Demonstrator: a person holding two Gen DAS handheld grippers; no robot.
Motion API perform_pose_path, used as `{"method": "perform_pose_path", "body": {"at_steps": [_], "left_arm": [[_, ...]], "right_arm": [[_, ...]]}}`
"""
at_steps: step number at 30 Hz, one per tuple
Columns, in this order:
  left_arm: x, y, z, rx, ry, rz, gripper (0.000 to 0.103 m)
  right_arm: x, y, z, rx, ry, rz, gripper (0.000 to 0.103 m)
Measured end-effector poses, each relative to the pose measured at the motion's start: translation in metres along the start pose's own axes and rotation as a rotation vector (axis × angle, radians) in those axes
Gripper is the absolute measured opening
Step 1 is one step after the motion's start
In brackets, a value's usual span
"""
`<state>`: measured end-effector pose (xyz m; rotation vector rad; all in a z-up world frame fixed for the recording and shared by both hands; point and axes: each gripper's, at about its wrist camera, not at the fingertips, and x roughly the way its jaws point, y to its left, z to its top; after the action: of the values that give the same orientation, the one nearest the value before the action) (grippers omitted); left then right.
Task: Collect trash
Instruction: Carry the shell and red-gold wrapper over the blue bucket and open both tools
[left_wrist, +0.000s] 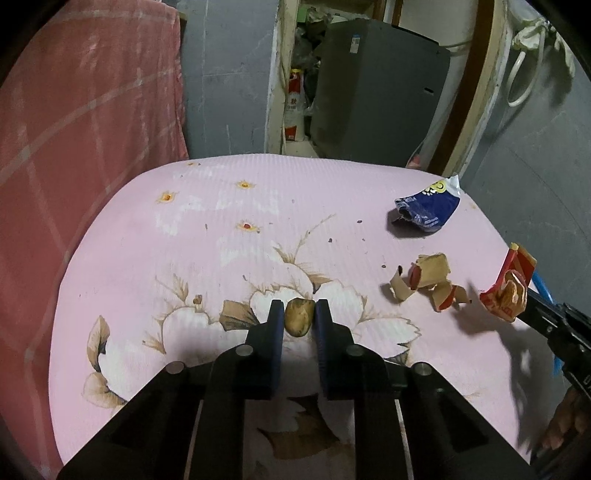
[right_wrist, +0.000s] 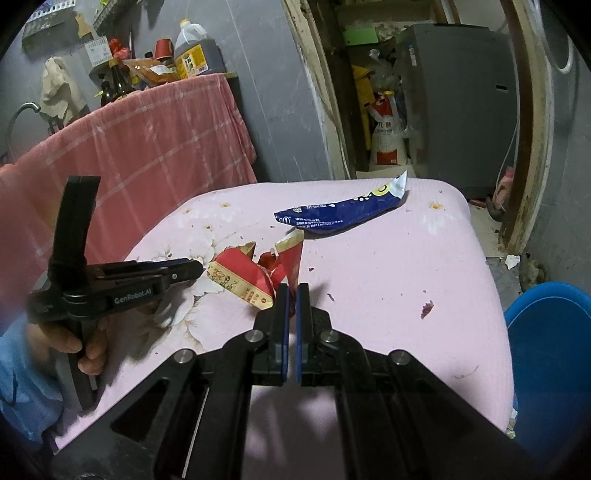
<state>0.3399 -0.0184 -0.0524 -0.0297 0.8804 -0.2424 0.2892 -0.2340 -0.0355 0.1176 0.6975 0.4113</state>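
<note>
My left hand-held gripper (left_wrist: 298, 314) is clenched on a small brown nut-like scrap (left_wrist: 297, 316); I can't identify it. My right hand-held gripper (right_wrist: 293, 295) pinches the red-and-cream torn wrapper (right_wrist: 255, 278) above the pink floral worktop (right_wrist: 388, 273); its print is unreadable. A blue snack packet (right_wrist: 343, 212) lies farther back. The blue bucket (right_wrist: 550, 354) is cut off, its contents hidden. "GenRobot.AI" marks the left tool.

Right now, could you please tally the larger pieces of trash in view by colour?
Blue: 1, the blue wrapper lying on the pink table.
Red: 1, the red wrapper in the right gripper.
Tan: 1, the shell-like piece in the left gripper.
Tan-and-red: 1 heap of torn scraps.
Total: 4.
</note>
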Motion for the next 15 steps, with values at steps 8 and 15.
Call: {"method": "perform_pose_path", "body": {"at_steps": [8,15], "left_arm": [[-0.030,-0.016,-0.003,-0.049,-0.110,-0.064,0.013],[-0.070,-0.046,0.003,-0.066,-0.289,-0.162,0.014]], "right_arm": [[-0.027,-0.005,0.001,0.013,-0.089,-0.021,0.003],[-0.069,-0.010,0.007,0.016,-0.213,-0.067,0.003]]}}
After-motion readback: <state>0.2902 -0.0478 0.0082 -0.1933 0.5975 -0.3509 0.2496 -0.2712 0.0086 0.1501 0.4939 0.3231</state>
